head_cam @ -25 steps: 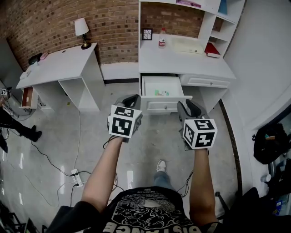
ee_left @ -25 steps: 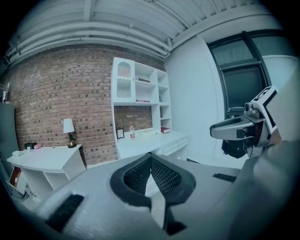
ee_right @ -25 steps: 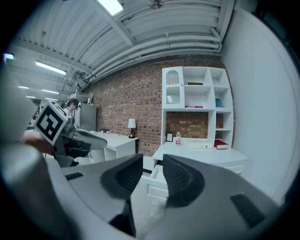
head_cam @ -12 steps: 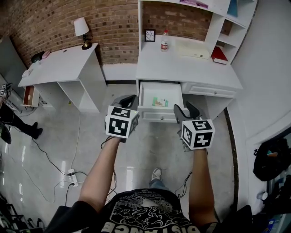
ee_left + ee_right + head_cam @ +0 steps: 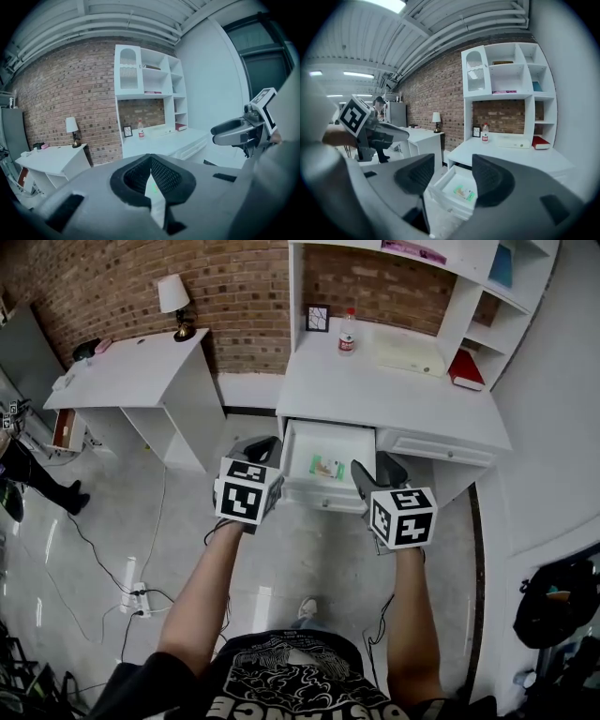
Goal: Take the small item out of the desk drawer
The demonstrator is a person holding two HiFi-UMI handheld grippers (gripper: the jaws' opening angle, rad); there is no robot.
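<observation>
**Tally: Two Tongs, Two Worktops, One Small Item**

Two tongs show. The left tongs [image 5: 265, 448] have their jaws together. The right tongs [image 5: 380, 470] have jaws apart that have just been opening, with nothing between them.

There are two marker cubes: the left cube [image 5: 246, 495] and the right cube [image 5: 404, 516].

Two white worktops stand here, the 10 o'clock worktop [image 5: 141, 367] and the 1 o'clock worktop [image 5: 328, 390].

The 1 o'clock worktop shows two drawers, one open drawer [image 5: 323, 498] and one closed drawer [image 5: 441, 448]. The open drawer holds one small item [image 5: 325, 467].

On top of it:
- one bottle [image 5: 348, 334]
- one picture frame [image 5: 317, 318]
- one red book [image 5: 466, 369]
- one pale pad [image 5: 410, 354]

The 10 o'clock worktop carries one lamp [image 5: 175, 304].

At 8 o'clock on the floor lies one power strip [image 5: 136, 599].
</observation>
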